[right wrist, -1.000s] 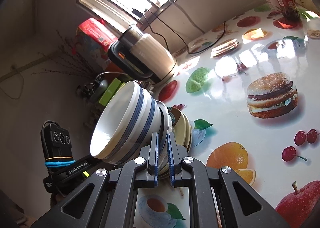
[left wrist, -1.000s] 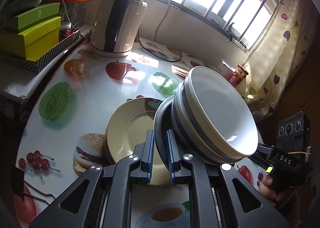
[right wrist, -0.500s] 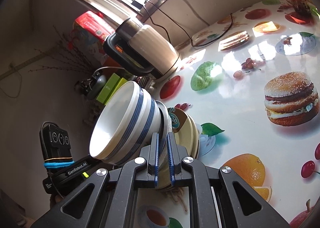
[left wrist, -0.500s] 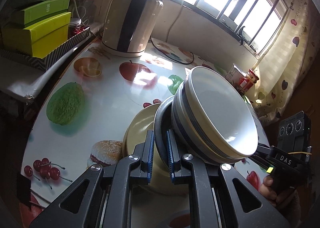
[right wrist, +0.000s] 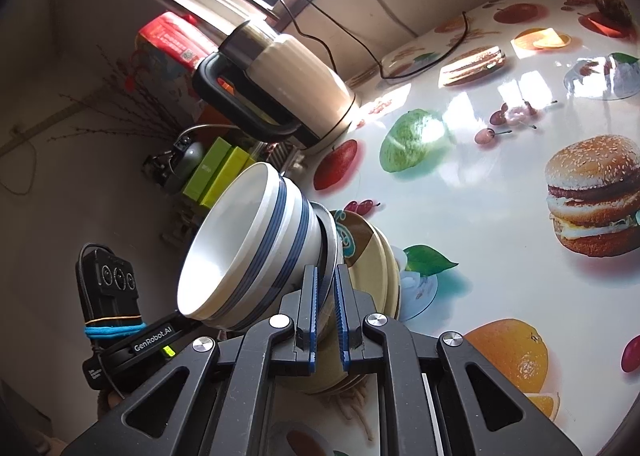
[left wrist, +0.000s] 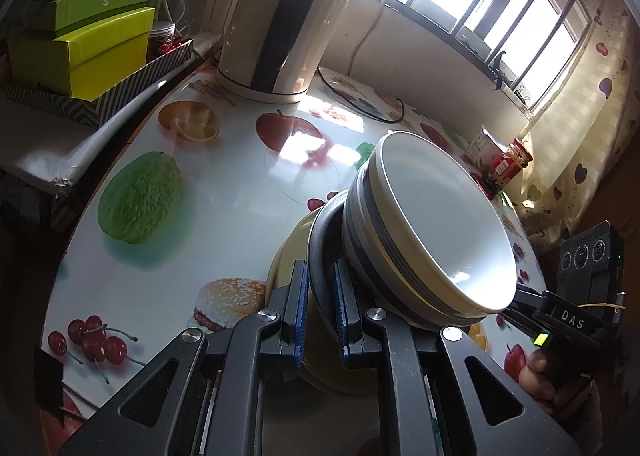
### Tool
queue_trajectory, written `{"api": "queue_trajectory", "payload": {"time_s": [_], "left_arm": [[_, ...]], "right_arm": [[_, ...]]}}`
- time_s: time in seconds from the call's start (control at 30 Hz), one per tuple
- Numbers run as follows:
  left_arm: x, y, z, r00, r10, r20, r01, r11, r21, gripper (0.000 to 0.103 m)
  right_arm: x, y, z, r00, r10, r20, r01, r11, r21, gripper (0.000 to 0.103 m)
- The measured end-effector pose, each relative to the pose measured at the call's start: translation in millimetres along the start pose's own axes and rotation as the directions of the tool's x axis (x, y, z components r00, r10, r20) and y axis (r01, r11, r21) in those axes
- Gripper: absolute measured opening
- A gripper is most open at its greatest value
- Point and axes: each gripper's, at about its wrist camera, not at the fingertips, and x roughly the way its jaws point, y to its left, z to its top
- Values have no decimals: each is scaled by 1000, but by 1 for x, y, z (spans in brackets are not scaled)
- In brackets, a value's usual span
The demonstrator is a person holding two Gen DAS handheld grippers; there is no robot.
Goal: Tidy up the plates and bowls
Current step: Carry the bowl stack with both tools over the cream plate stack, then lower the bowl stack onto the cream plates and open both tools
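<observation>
Two nested white bowls with blue stripes [left wrist: 436, 224] [right wrist: 256, 244] sit on a grey plate [left wrist: 320, 232] [right wrist: 330, 236]. My left gripper [left wrist: 321, 276] is shut on that plate's near rim. My right gripper [right wrist: 326, 284] is shut on the opposite rim. The loaded plate hangs just over a stack of yellow plates [left wrist: 282, 264] [right wrist: 386, 268] on the fruit-print table, the top one bearing a brown pattern. Whether the grey plate touches the stack I cannot tell. Each view shows the other gripper's black handle beyond the bowls, held by a hand.
A cream and black electric kettle [left wrist: 280, 28] [right wrist: 292, 88] stands at the back of the table [left wrist: 224, 184] with its cord trailing along the wall. Green boxes [left wrist: 88, 52] sit on a side shelf at the left. A red jar [left wrist: 516, 160] stands by the curtain.
Both grippers carried the grey plate and bowls across the table and slightly down. The yellow plates, earlier mostly exposed beside it, now lie largely underneath it.
</observation>
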Motion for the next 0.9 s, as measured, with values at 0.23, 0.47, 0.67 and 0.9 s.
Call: {"api": "queue_trajectory", "payload": {"time_s": [0.23,0.47,0.67,0.9], "left_arm": [[1,1,-1,1000,4,-2,-4,1000,-4,12],[1,1,-2,1000,3,-1,-3,1000,-6,12],[-1,-1,-3,1000,18,-3,-18,1000,5,14],[-4,-3,-5,999,51,-5,-51,999,15,16]], "right_arm": [[4,0,2,1000,-3,-2,3,1000,-7,11],[4,1,2,1000,-12,4,12,1000,-14,11],[3,2,2,1000,-19,6,19,1000,-19,11],[-2,5,1,999,-32,12,32,999,-35,13]]}}
